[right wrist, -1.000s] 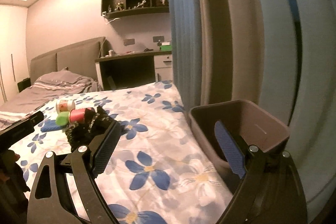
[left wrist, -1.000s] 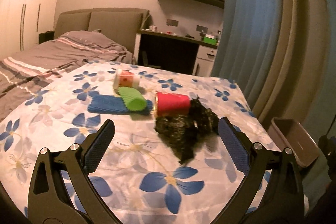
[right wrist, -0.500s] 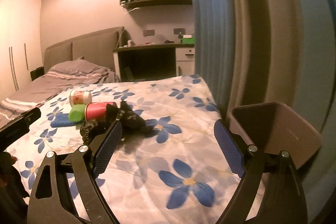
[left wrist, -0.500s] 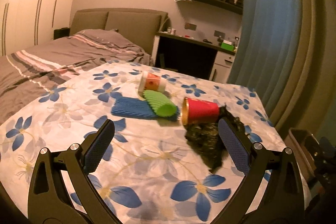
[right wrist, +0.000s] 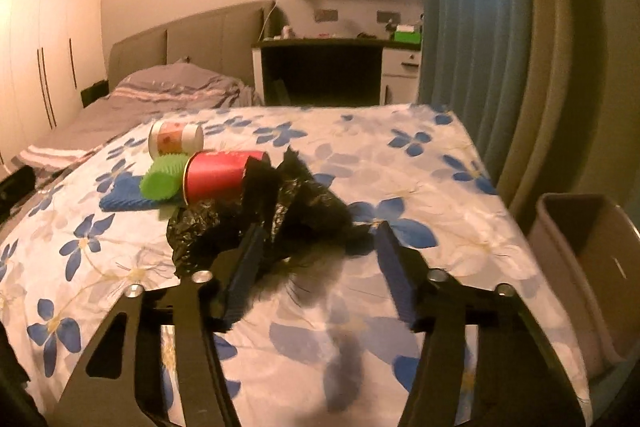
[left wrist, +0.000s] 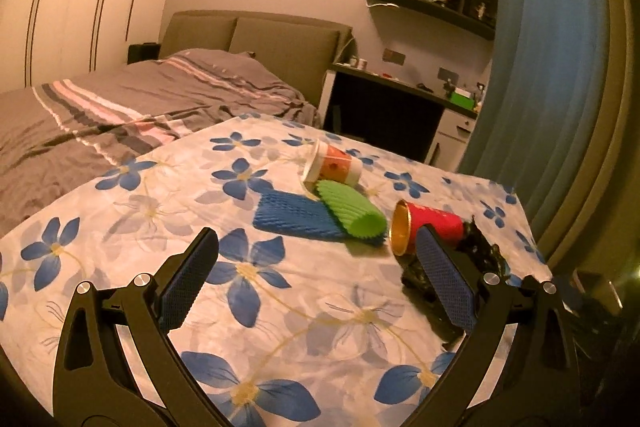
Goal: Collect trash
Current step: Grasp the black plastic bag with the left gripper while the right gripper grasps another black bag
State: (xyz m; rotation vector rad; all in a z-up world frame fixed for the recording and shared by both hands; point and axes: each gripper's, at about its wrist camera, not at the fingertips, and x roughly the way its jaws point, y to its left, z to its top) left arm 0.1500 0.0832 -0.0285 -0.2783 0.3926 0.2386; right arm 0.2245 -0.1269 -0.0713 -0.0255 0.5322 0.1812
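On a flowered tablecloth (left wrist: 280, 307) lie a crumpled black plastic bag (right wrist: 280, 211), a red paper cup (right wrist: 218, 175) on its side, a green foam sleeve (right wrist: 160, 179), a blue foam sleeve (left wrist: 296, 215) and an orange-and-white cup (left wrist: 334, 169). My right gripper (right wrist: 318, 267) is open, its tips just short of the black bag (left wrist: 484, 259). My left gripper (left wrist: 316, 279) is open and empty above the cloth, short of the blue sleeve; its right finger hides part of the red cup (left wrist: 424, 227).
A grey-brown waste bin (right wrist: 588, 267) stands on the floor off the table's right edge. A blue curtain (right wrist: 460, 27) hangs behind the table's right side. A bed (left wrist: 120, 115) and a desk (right wrist: 328, 67) lie beyond.
My right gripper swung left from the bin toward the black bag and narrowed its jaws. My left gripper shifted left, so the trash now sits to the right in its view.
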